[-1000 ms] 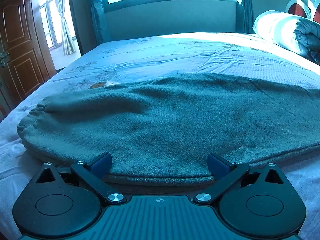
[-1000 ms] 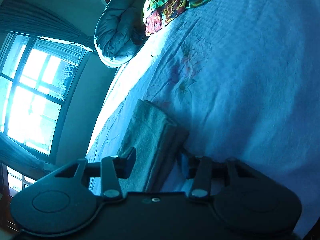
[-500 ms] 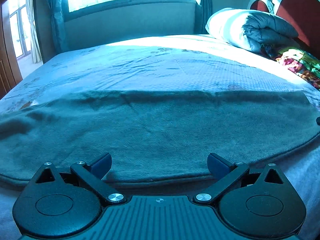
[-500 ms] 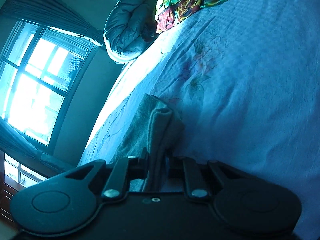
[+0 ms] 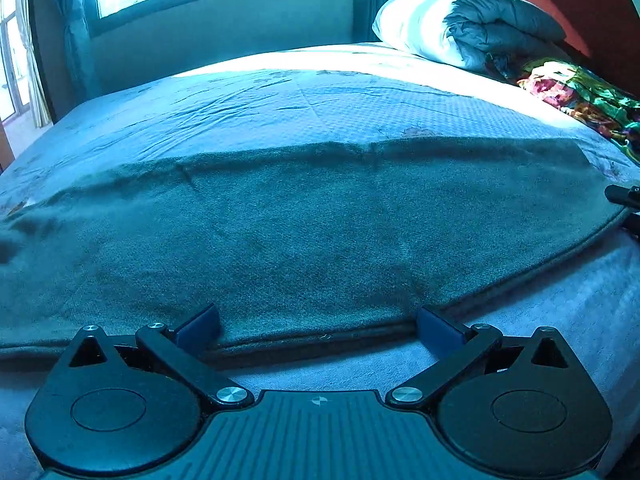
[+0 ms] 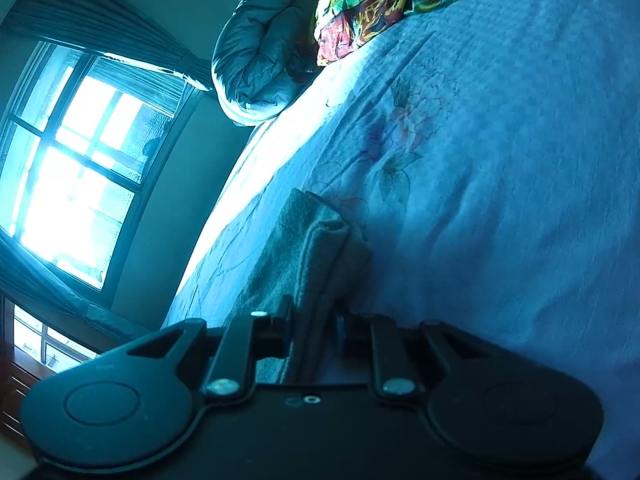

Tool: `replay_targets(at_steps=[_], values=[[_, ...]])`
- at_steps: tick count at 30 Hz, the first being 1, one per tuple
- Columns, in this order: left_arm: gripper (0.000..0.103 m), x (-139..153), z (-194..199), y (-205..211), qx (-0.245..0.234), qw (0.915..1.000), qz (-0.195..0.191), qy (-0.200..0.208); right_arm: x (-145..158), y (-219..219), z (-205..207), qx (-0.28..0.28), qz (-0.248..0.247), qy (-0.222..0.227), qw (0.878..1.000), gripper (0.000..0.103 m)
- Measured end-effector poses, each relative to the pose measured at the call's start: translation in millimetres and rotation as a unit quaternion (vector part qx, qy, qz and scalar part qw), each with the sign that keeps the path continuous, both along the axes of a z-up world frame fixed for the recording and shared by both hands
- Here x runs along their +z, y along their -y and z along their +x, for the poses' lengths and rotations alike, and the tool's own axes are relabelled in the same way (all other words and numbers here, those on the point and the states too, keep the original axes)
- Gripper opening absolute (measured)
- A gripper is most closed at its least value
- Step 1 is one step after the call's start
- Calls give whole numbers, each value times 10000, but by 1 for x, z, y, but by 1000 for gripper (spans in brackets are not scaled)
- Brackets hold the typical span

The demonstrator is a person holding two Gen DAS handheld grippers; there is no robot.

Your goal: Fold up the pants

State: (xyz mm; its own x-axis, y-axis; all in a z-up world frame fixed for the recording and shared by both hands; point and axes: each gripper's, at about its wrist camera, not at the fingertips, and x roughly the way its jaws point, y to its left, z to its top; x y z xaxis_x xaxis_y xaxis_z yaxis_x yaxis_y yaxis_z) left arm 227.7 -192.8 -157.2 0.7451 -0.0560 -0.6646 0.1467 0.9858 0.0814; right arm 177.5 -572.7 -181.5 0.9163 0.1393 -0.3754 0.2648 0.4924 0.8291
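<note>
Grey-green pants (image 5: 304,232) lie flat across the bed, folded lengthwise, the near edge running along in front of my left gripper (image 5: 318,324). The left gripper is open, its blue fingertips (image 5: 200,322) resting at that near edge, one on each side of a stretch of hem. My right gripper (image 6: 314,320) is shut on the end of the pants (image 6: 308,248), the cloth pinched upright between its fingers. Part of the right gripper (image 5: 624,196) shows at the far right of the left wrist view, at the pants' end.
The bed has a light blue flowered sheet (image 5: 320,96). A rolled white-grey duvet (image 5: 452,24) and a colourful cloth (image 5: 580,92) lie at the headboard end. A window (image 6: 72,176) with curtains is beyond the bed.
My right gripper closed on the end of the pants and pinched it. My left gripper slid right along the near edge, staying open.
</note>
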Motion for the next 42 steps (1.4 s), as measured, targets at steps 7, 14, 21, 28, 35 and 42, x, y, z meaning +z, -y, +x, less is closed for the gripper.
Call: replay_targets(at_steps=[7, 14, 21, 28, 35, 42], values=[[103, 5, -2, -4, 118, 9996, -114, 217, 0, 3, -3, -129, 176, 36, 9998, 11], [103, 2, 4, -10, 157, 9998, -91, 117, 0, 5, -10, -370, 150, 12, 9992, 15], [103, 1, 2, -4, 222, 9996, 17, 145, 3, 4, -4, -358, -84, -127, 9992, 14], [103, -7, 5, 2, 55, 10000, 40, 69, 7, 1, 8, -208, -382, -294, 9986, 11], [103, 7, -3, -27, 113, 9984, -502, 222, 36, -13, 10, -129, -702, -183, 9973, 10], [103, 12, -13, -143, 447, 9984, -290, 206, 106, -84, 33, 539, -1442, 459, 9870, 10]])
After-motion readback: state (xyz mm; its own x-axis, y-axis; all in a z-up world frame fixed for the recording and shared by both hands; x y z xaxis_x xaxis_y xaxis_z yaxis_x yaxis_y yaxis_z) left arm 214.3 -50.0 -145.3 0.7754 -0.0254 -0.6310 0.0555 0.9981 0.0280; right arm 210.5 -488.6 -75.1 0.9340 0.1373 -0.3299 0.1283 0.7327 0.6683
